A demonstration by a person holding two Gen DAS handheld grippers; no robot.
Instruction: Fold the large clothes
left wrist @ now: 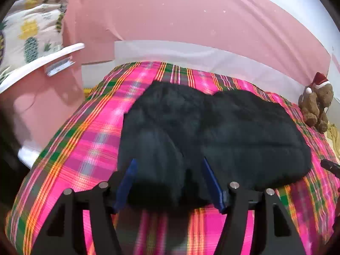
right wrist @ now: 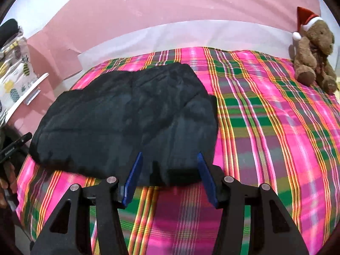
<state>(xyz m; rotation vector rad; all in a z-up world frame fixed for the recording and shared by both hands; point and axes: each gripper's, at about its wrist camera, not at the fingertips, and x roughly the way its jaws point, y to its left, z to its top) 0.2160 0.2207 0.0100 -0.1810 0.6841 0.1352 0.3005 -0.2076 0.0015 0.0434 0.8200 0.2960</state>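
A black garment [left wrist: 212, 131] lies bunched and partly folded on a pink plaid bedspread [left wrist: 91, 140]. My left gripper [left wrist: 169, 162] is open, its blue fingers [left wrist: 127, 180] spread over the garment's near left edge with dark cloth between them. In the right wrist view the same garment [right wrist: 123, 119] lies left of centre on the bedspread [right wrist: 265, 127]. My right gripper [right wrist: 169, 157] is open, its blue fingers [right wrist: 205, 176] straddling the garment's near right edge. Nothing is clamped.
A brown teddy bear with a Santa hat [right wrist: 314, 53] sits at the bed's far right and also shows in the left wrist view [left wrist: 316, 102]. A pink wall [left wrist: 191, 17] runs behind. A pineapple-print cloth [left wrist: 31, 27] and a white shelf [left wrist: 42, 61] are at left.
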